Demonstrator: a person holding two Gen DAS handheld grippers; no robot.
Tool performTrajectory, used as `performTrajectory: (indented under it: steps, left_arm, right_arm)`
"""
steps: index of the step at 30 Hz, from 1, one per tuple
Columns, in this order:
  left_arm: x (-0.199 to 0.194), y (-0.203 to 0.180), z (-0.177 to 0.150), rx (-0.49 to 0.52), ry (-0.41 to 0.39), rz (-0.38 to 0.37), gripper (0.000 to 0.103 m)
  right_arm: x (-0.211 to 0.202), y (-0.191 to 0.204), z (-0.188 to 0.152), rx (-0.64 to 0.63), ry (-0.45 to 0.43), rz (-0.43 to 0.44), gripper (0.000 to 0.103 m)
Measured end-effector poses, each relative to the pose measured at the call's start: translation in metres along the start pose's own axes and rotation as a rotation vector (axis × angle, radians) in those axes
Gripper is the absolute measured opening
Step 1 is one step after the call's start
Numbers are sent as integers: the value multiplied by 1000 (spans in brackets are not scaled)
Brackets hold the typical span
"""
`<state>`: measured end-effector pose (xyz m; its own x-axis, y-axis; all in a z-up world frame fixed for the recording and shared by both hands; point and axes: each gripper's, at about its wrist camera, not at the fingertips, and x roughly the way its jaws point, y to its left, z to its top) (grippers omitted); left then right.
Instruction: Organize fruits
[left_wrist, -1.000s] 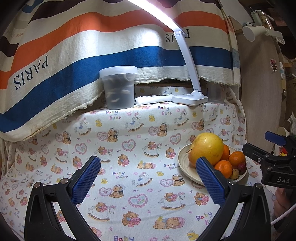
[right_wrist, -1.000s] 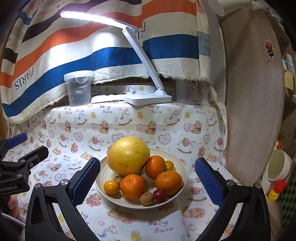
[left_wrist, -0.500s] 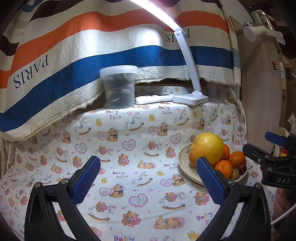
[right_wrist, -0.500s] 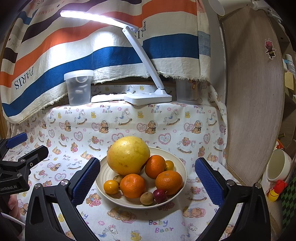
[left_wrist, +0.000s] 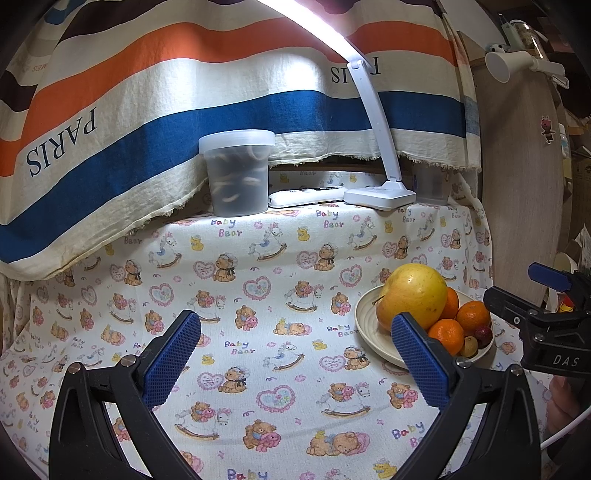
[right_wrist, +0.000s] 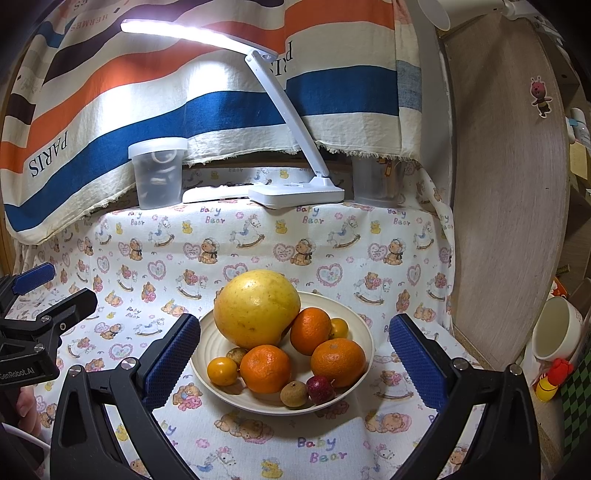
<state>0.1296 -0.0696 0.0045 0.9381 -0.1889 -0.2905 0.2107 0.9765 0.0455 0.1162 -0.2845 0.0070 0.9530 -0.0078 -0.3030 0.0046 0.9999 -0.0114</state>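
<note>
Bear-print cloth (right_wrist: 258, 236); fruit plate (right_wrist: 364, 334) between spread right claw (right_wrist: 295, 358) fingers.

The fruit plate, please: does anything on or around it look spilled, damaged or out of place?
Nothing stands out. The plate sits flat on the bear-print cloth, with the large yellow citrus, the oranges and the small fruits all inside its rim. No fruit lies on the cloth. Both grippers are open and empty.

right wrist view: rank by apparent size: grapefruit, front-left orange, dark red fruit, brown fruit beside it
1. grapefruit
2. front-left orange
3. brown fruit and dark red fruit: look alike, no ranking.
</note>
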Motion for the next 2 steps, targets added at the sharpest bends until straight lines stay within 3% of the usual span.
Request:
performTrajectory:
  steps: [2]
  left_arm:
    - [0, 0, 0, -1, 1, 0, 103]
  right_arm:
    - [2, -1, 2, -1, 0, 1, 103]
